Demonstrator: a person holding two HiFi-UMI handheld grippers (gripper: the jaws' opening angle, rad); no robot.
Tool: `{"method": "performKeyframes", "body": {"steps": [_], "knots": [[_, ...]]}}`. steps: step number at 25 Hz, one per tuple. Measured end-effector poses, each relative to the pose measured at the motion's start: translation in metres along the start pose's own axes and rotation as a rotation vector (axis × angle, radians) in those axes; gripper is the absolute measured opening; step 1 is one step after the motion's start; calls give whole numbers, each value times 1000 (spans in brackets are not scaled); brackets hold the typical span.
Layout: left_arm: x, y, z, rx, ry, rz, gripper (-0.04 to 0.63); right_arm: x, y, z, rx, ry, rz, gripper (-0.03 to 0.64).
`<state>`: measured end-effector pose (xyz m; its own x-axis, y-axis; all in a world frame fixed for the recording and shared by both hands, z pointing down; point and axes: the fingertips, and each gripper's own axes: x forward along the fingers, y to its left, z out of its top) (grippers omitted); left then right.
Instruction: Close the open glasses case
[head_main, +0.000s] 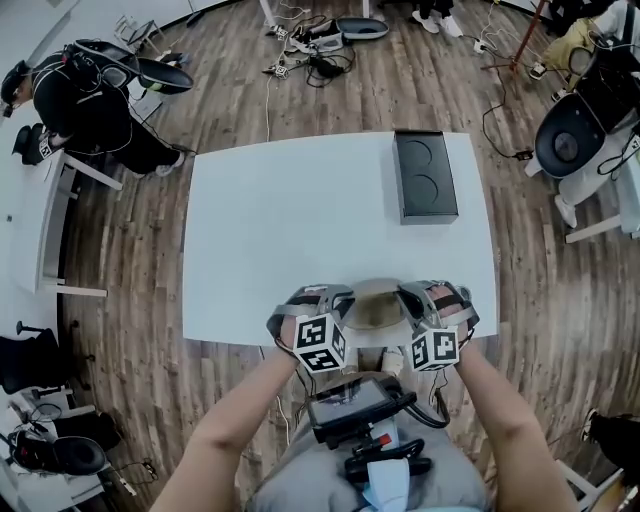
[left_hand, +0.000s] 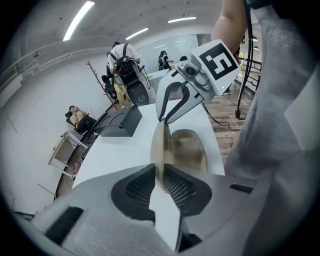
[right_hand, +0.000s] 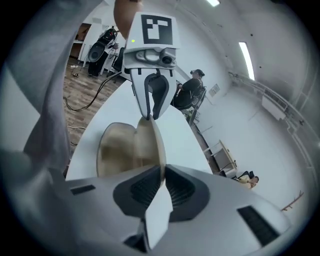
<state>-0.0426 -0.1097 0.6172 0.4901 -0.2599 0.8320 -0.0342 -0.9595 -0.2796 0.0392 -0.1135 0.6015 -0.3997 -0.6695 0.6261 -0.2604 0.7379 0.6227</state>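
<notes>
Left gripper (head_main: 338, 300) had its fingers clenched on one end of the raised lid (left_hand: 156, 145); the open glasses case (head_main: 377, 305) sat at the tabletop's (head_main: 290, 220) near edge; right gripper (head_main: 413, 298) pinched the lid's other end, apparently to fold it down evenly.

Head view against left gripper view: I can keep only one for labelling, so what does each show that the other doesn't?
Only the head view: the whole white table and two round recesses on the black box. Only the left gripper view: the left gripper with pads shut on the thin edge of the glasses case lid. Both: the open case, the box, and the right gripper at the lid's other end.
</notes>
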Motion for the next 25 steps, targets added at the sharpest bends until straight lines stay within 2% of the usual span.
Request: {"method": "performKeyframes", "body": {"steps": [5,10,12,14,19,21,25], "knots": [[-2,-7,-1,7,13,60,48,-7,7,2,-41,26,-91,48],[4,4,1,71,30,137,48,-4,-6,0,-79,55,-173,44],[3,2,2,85,20,168,48,-6,-2,-1,-109,45,-185,44],[3,-4,4,111,8,202,48,-9,8,-4,-87,34,-169,44],[5,-6,2,138,1,242,48,-10,17,-7,152,-7,-80,47],[5,-4,3,155,-1,246,47,-10,11,-4,329,-38,5,48],[1,-9,9,217,-19,272,48,-22,-16,1,766,-145,180,51]]}}
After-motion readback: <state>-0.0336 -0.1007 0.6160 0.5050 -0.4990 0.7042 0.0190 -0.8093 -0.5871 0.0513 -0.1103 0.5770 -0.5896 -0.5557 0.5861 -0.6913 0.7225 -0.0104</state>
